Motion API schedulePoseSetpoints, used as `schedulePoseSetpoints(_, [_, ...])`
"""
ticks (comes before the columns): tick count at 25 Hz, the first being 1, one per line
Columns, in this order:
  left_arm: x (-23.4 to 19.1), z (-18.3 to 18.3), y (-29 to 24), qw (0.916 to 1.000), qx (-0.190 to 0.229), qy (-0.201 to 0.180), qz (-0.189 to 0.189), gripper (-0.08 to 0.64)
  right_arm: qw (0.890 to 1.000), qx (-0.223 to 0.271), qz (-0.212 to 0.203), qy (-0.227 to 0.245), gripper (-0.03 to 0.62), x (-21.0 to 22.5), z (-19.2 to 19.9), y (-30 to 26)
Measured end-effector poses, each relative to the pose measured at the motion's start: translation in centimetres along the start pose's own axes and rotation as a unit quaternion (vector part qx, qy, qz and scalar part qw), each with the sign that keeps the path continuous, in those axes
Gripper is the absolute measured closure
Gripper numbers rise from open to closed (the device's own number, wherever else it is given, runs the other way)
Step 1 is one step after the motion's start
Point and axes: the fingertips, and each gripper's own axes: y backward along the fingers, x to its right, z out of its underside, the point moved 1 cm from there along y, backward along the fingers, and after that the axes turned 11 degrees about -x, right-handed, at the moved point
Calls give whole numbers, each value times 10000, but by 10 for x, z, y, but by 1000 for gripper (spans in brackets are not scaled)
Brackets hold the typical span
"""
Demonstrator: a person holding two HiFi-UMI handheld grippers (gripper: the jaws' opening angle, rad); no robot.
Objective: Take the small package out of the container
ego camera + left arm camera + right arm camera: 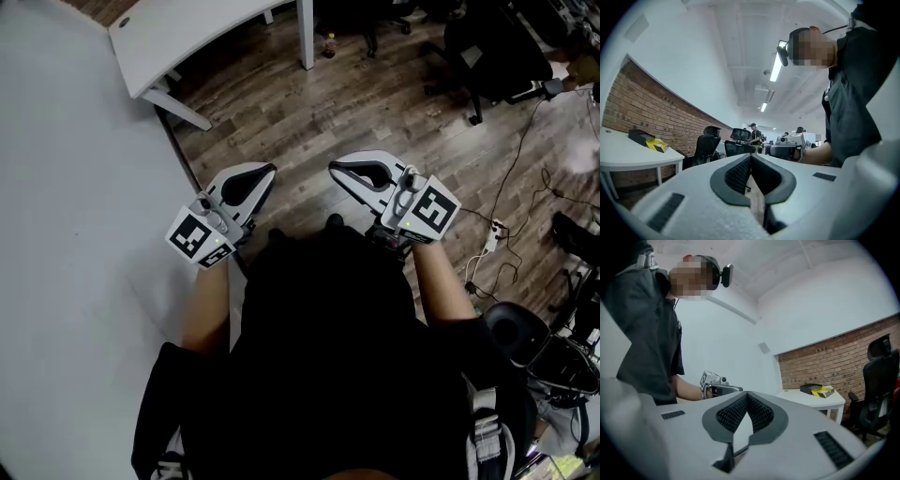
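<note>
My left gripper (265, 172) and right gripper (335, 169) are held close in front of the person's body, over the wooden floor, with their tips turned toward each other. Both are shut with nothing between the jaws, as the left gripper view (751, 157) and right gripper view (746, 394) also show. A black container (640, 137) with a yellow package (657, 145) beside it lies on a white table by the brick wall, far from both grippers. The same black container (810, 388) and yellow package (823, 391) appear in the right gripper view.
A large white table (66, 187) runs along the left, and a second white table (178, 28) stands at the top. A bottle (329, 44), office chairs (487, 47), cables and a power strip (491, 236) lie on the floor. People stand far off (752, 131).
</note>
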Motion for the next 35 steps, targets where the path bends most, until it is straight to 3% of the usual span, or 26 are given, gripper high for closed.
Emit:
schedulePoseSetpoints(5, [-1,10,-9,9997,-16,105,-237,545,9996,87,-266,-74,588,2,10,9])
schedulePoseSetpoints(10, [-5,26,-4,9985,-67,287,-470,545,9990,-140,-349,-255,586,11,41,4])
schedulePoseSetpoints(16, [-33,32,-6,9977,-272,362,-503,545,9984,-13,-445,-343,586,35,35,-18])
schedulePoseSetpoints(24, [-134,22,1,9976,-20,499,-481,545,9981,-348,-288,-423,587,99,22,-82])
schedulePoseSetpoints(35, [-285,7,42,9976,231,591,-280,545,9980,-547,-160,-278,586,173,-26,-227])
